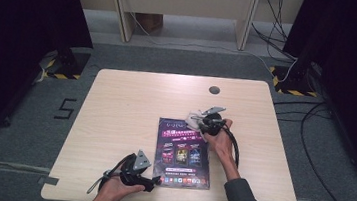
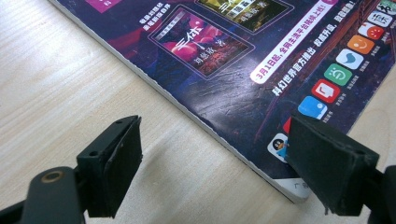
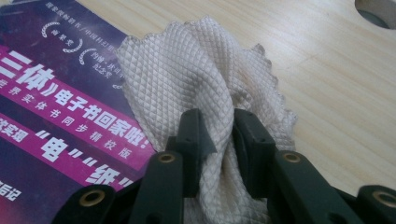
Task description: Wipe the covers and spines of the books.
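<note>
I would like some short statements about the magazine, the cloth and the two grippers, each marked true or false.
1. The right gripper is shut on the cloth. True.
2. The left gripper holds the magazine by its corner. False: its jaws stand open, and the near corner of the magazine lies between them, untouched.
3. The magazine lies flat on the table. True.
4. The cloth is dark blue and smooth. False: it is off-white with a woven diamond pattern.
5. The cloth rests over the top right part of the magazine cover, as the high view shows. True.
6. The table has no hole in it. False: a round hole sits near its far edge.
</note>
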Demonstrator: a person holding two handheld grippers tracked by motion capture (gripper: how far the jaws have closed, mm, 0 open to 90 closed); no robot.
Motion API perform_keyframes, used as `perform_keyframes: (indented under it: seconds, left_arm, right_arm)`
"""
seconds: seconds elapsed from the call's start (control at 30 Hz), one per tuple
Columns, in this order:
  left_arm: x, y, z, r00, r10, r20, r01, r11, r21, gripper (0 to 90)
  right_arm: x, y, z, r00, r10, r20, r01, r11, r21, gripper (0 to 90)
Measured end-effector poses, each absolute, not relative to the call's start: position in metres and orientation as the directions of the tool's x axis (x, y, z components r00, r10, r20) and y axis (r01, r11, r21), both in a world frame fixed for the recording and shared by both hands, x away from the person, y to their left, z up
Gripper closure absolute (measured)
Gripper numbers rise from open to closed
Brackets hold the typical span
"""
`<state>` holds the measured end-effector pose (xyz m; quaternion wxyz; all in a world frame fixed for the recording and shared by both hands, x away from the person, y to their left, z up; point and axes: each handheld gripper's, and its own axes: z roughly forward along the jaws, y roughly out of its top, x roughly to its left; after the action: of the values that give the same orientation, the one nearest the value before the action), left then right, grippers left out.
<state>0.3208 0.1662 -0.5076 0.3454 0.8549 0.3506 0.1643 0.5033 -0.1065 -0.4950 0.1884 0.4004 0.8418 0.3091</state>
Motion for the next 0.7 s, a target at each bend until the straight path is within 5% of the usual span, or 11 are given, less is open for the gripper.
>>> perform_keyframes:
  seconds: [0.4, 0.7]
  left_arm:
    - [0.321, 0.166, -0.507, 0.701, 0.711, 0.044, 0.483, -0.52, 0.704, 17.5]
    - [0.32, 0.166, -0.507, 0.701, 0.711, 0.047, 0.481, -0.522, 0.704, 17.5]
  right_arm:
    - [0.487, -0.059, -0.495, -0.726, 0.684, -0.07, 0.478, 0.575, 0.663, 73.7]
    - [0.493, -0.065, -0.495, -0.692, 0.718, -0.074, 0.504, 0.553, 0.663, 73.6]
